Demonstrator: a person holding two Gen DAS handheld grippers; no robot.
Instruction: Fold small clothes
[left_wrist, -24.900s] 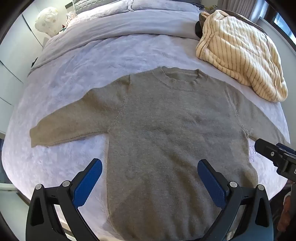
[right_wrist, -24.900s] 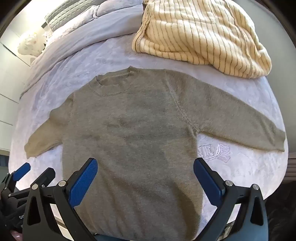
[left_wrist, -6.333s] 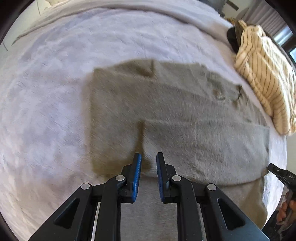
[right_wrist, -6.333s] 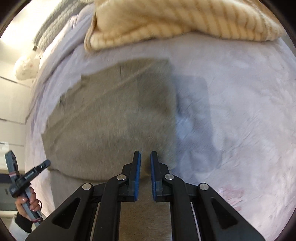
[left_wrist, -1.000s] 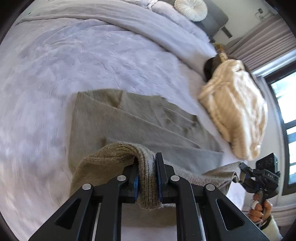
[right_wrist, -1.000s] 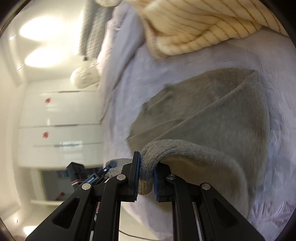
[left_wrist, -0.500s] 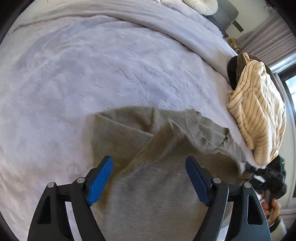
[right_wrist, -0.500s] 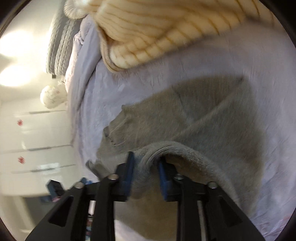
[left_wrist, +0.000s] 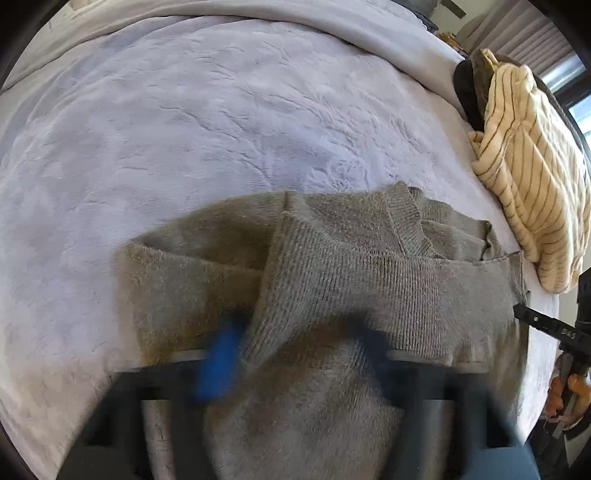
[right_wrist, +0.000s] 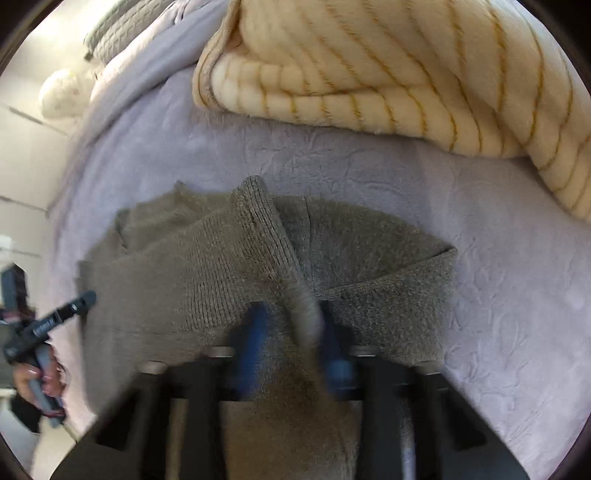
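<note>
The grey-brown knit sweater (left_wrist: 369, 280) lies folded on the lilac bed cover (left_wrist: 221, 129), with its hem end laid over the upper part. My left gripper (left_wrist: 299, 354) is blurred, its jaws apart above the folded cloth, holding nothing. In the right wrist view the sweater (right_wrist: 221, 266) has a ridge of hem cloth running between my right gripper's (right_wrist: 291, 332) parted, blurred jaws. The right gripper also shows at the left wrist view's right edge (left_wrist: 546, 325), and the left gripper at the right wrist view's left edge (right_wrist: 55, 314).
A cream striped knit garment (left_wrist: 532, 177) lies heaped on the bed beyond the sweater's right side, close in the right wrist view (right_wrist: 406, 62). A dark item (left_wrist: 469, 88) sits behind it. Pillows and a white cushion (right_wrist: 59, 92) lie at the bed's head.
Both grippers carried the sweater's hem forward over its upper part. The left jaws opened half a second ago; the right jaws have now parted and the cloth has dropped onto the fold.
</note>
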